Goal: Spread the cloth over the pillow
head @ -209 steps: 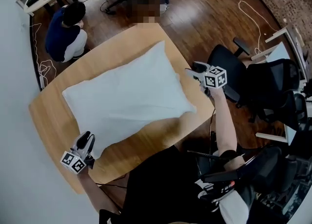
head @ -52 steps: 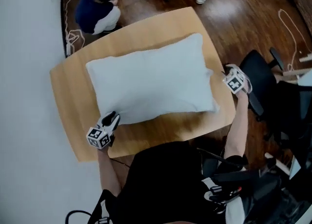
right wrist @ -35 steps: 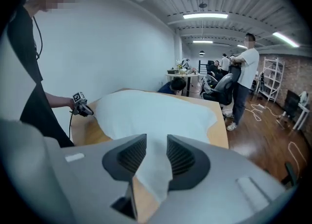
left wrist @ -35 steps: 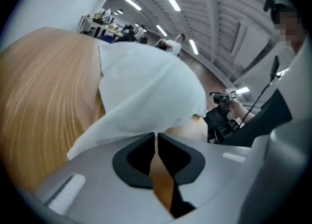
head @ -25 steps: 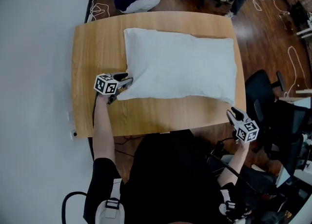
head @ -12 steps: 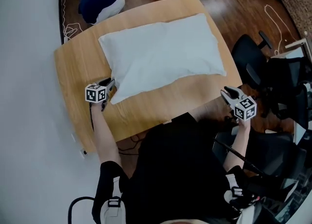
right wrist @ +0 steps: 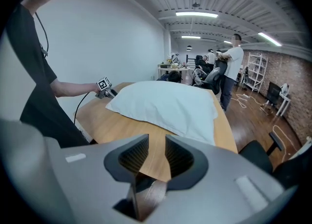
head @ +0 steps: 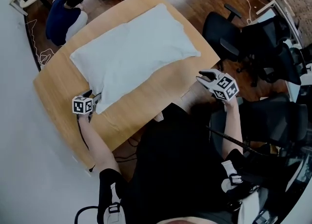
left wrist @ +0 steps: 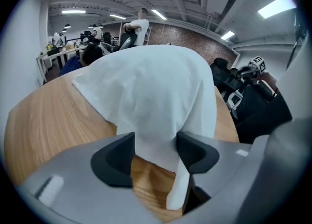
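Your left gripper [head: 92, 98] sat at the near-left corner of the cloth [left wrist: 161, 96]. Its jaws had just opened wide, with the corner tip loose between them, not pinched. The cloth lay over the pillow [head: 131, 52] on the table [head: 53, 89], long axis running up-right away from that gripper. Your right gripper [head: 205, 76] hung off the table's right edge, jaws narrowly apart and empty, well apart from the pillow. The left was nearer.

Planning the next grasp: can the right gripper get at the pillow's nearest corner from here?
Probably yes. The right gripper is empty, its jaws slightly apart, just off the table edge; only bare wood lies between it and the pillow corner.
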The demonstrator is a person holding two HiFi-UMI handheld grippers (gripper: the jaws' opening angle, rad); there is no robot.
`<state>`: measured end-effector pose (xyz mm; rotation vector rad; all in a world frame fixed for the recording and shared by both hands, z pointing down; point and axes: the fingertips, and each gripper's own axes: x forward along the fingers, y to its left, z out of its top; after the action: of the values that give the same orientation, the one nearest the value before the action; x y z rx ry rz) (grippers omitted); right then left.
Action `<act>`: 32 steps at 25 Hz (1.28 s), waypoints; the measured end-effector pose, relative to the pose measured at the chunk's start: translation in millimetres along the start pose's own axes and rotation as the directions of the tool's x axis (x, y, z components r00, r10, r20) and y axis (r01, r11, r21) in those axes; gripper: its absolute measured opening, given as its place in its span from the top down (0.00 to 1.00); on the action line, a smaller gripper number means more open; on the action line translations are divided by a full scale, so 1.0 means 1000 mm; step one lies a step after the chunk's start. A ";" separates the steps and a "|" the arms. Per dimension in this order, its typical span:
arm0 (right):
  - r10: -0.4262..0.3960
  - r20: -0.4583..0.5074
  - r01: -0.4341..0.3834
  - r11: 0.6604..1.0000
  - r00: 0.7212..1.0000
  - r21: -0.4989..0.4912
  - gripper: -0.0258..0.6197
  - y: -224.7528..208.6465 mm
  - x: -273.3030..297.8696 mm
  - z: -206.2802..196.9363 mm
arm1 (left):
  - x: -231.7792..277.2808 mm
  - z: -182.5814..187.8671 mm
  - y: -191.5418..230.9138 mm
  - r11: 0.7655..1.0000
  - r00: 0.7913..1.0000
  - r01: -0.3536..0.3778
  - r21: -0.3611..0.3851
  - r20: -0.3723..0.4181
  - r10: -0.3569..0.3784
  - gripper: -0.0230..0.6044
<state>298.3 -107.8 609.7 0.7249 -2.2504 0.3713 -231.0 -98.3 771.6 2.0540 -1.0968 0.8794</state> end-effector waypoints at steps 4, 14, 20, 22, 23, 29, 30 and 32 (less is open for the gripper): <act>-0.023 -0.012 0.023 0.999 1.000 0.023 0.80 0.010 -0.018 -0.015 | -0.003 -0.011 0.014 0.998 0.999 -0.043 -0.052 0.003 0.043 0.51; 0.005 0.298 -0.046 0.990 0.954 0.133 0.80 -0.013 -0.002 0.033 | -0.082 -0.089 0.023 0.925 0.949 -0.189 -0.330 0.182 0.259 0.42; -0.034 0.684 -0.331 0.857 0.729 0.395 0.88 -0.061 -0.054 0.070 | -0.192 0.060 -0.108 0.909 0.461 0.256 -0.329 0.868 0.184 0.49; -0.069 0.749 -0.427 0.785 0.659 0.448 0.94 -0.076 -0.066 0.069 | -0.217 0.112 -0.164 0.913 0.290 0.364 -0.183 0.954 0.075 0.50; -0.087 0.770 -0.463 0.754 0.633 0.466 0.96 -0.081 -0.071 0.064 | -0.226 0.135 -0.193 0.910 0.220 0.400 -0.107 0.975 0.018 0.51; -0.076 0.809 -0.483 0.768 0.583 0.420 0.97 -0.104 -0.105 0.058 | -0.240 0.218 -0.331 0.869 0.000 0.451 0.202 0.974 -0.227 0.57; -0.068 0.814 -0.477 0.781 0.577 0.403 0.97 -0.108 -0.112 0.059 | -0.239 0.224 -0.346 0.869 -0.009 0.442 0.221 0.970 -0.242 0.60; -0.048 0.830 -0.470 0.805 0.556 0.362 0.97 -0.113 -0.126 0.062 | -0.240 0.229 -0.371 0.880 -0.027 0.407 0.243 0.967 -0.255 0.60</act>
<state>403.7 -177.4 481.5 1.0582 -3.1994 1.0355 47.0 -7.0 368.9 2.5691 -1.0256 -1.1942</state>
